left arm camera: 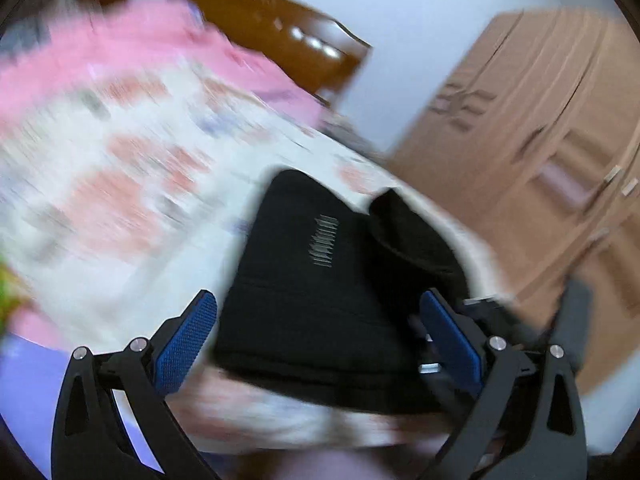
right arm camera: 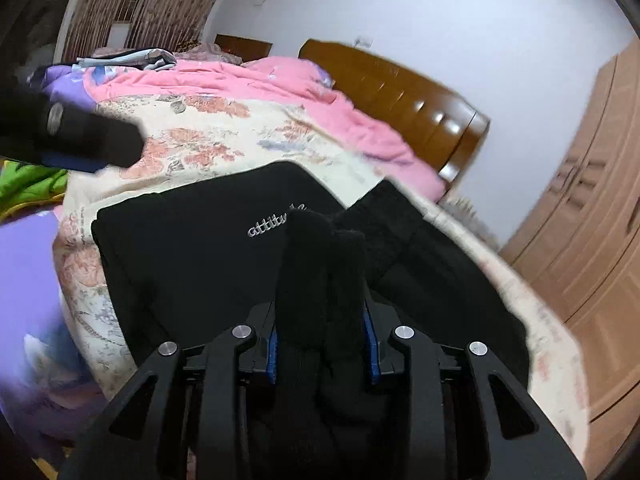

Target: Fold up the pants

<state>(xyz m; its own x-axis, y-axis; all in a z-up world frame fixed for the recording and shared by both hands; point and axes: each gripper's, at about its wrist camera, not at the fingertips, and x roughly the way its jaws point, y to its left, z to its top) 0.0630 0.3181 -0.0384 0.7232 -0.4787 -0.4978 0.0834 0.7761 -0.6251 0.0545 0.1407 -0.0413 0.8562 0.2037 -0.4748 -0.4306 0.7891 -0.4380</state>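
Note:
The black pants (right arm camera: pixel 208 256) with white lettering lie partly folded on the flowered bedspread (right arm camera: pixel 192 136). My right gripper (right arm camera: pixel 322 344) is shut on a bunched fold of the pants cloth and holds it above the rest. In the left wrist view, which is blurred by motion, the pants (left arm camera: pixel 312 292) lie ahead between my left gripper's (left arm camera: pixel 320 340) wide-open blue pads (left arm camera: pixel 184 344), which hold nothing. The left gripper also shows in the right wrist view (right arm camera: pixel 80 140), at the left over the bed.
A pink quilt (right arm camera: pixel 248 88) lies bunched along the far side of the bed by the brown headboard (right arm camera: pixel 404 100). A wooden wardrobe (right arm camera: pixel 592 216) stands at the right. Purple cloth (right arm camera: pixel 24 280) and green cloth (right arm camera: pixel 28 188) lie at the left.

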